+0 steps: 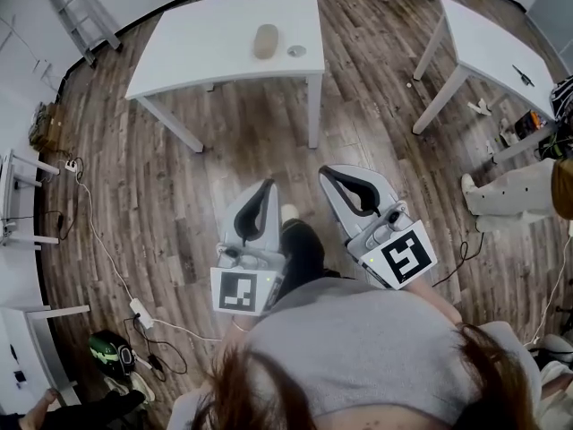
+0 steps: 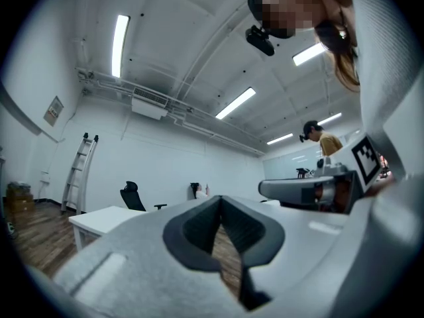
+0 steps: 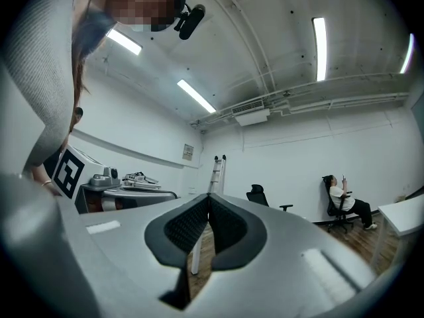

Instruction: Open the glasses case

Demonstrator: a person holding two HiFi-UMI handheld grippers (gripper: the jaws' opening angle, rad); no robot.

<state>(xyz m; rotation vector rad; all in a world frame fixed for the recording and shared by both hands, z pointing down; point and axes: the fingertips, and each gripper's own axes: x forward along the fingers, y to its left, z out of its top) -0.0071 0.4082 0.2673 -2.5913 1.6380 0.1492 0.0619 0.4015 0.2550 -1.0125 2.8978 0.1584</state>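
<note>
closest in, held low in front of the person's body, the grey left hand-held gripper [image 1: 266,184] has its black-padded jaws pressed together on nothing, and the grey right hand-held gripper [image 1: 327,170] beside it is likewise closed and empty. both point forward over the brown wood-plank floor [image 1: 224,168]. well apart from them, on the far side of the white rectangular table [image 1: 197,43], lies the tan oval glasses case [image 1: 266,41], its long axis running away from the person, with a small round grey object [image 1: 296,51] just to its right. the case sits straight ahead of the left one, so the reach is forward; the right must angle leftward.
</note>
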